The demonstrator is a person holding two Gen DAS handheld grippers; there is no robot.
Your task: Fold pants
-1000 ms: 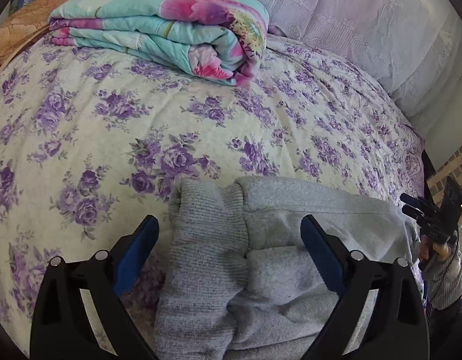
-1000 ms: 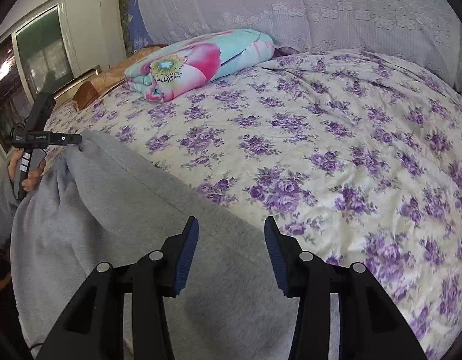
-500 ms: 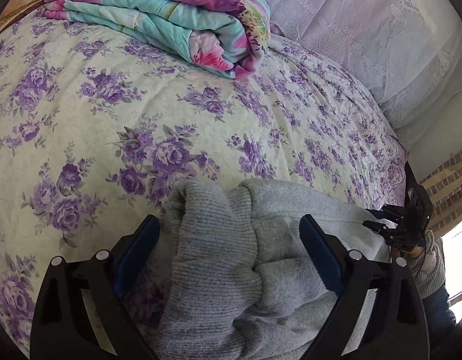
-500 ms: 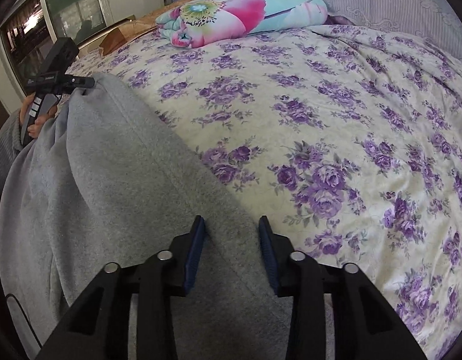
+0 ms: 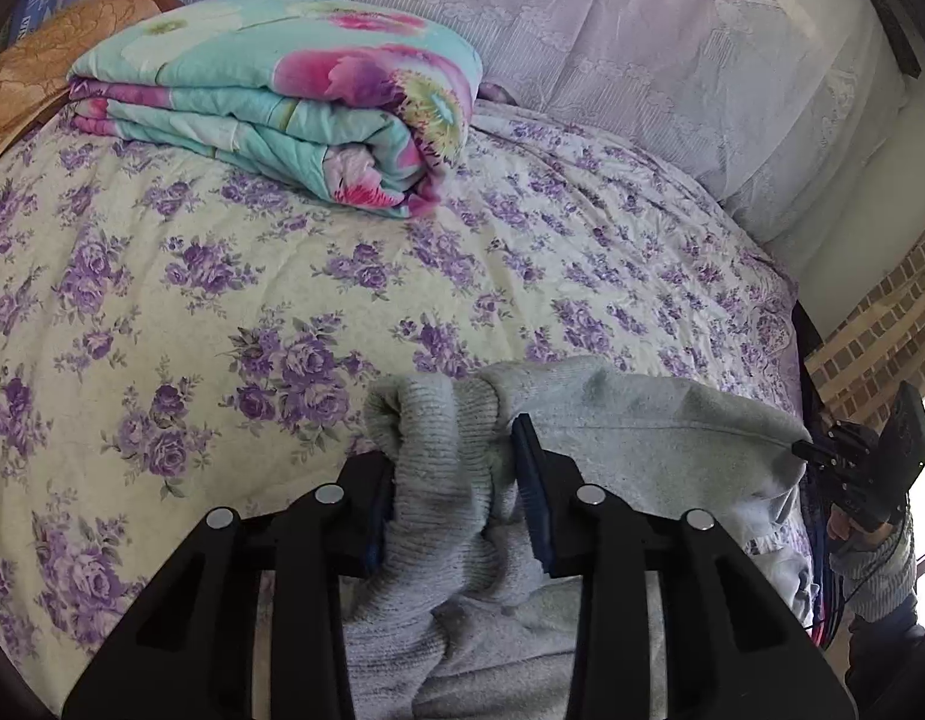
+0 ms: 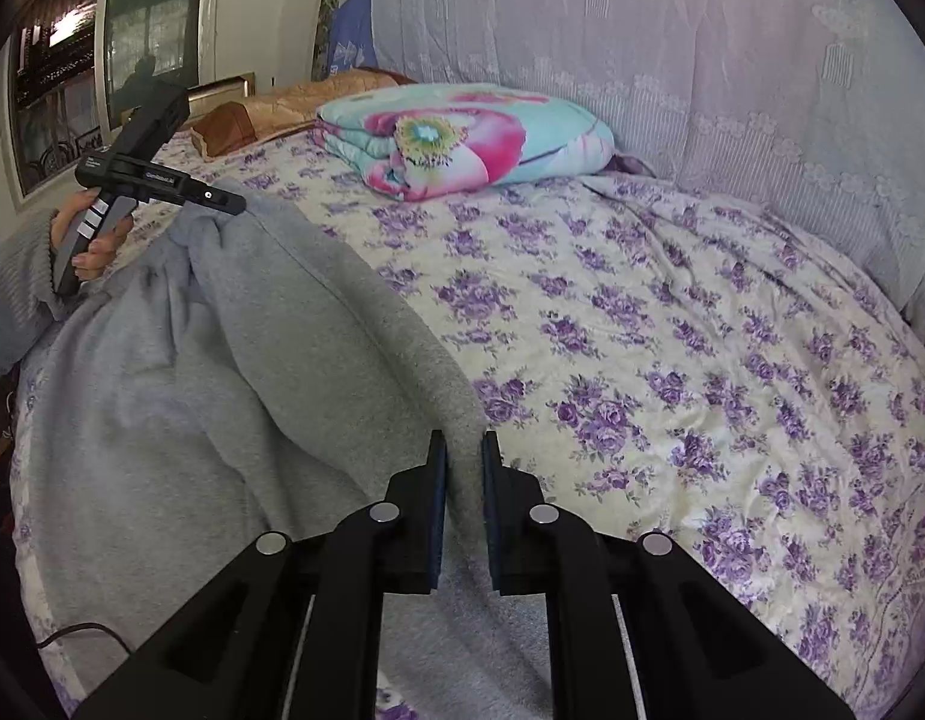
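- Because the grey sweatpants (image 5: pixel 630 438) are thick fleece with ribbed cuffs, I judge them soft, limp and fairly heavy for cloth; they will sag between the two holds and need pulling taut to fold cleanly, though they are unlikely to slip.
- The left gripper (image 5: pixel 456 498) is clamped on a bunched ribbed cuff (image 5: pixel 432 420), which bulges up past its fingertips; the rest of the leg runs off to its right toward the other tool.
- The right gripper (image 6: pixel 462 480) has its pads nearly together over the grey edge of the pants, just ahead of it; it looks pinched on that edge, though the cloth between the pads is hard to make out.
- Best holds, in my view: the cuff and the seamed long edge, where the cloth is doubled and firm.
- The pants lie along the near edge of the floral bedspread (image 6: pixel 672 360), to the left of the right gripper and under the left one.
- Ahead of both grippers the bedspread offers wide room for laying the fold; the folded quilt (image 5: pixel 282 96) sits well ahead, near the lace-covered headboard (image 6: pixel 672 60).
- Behind and below the grippers is the bed's edge, so slack cloth could slide off there.
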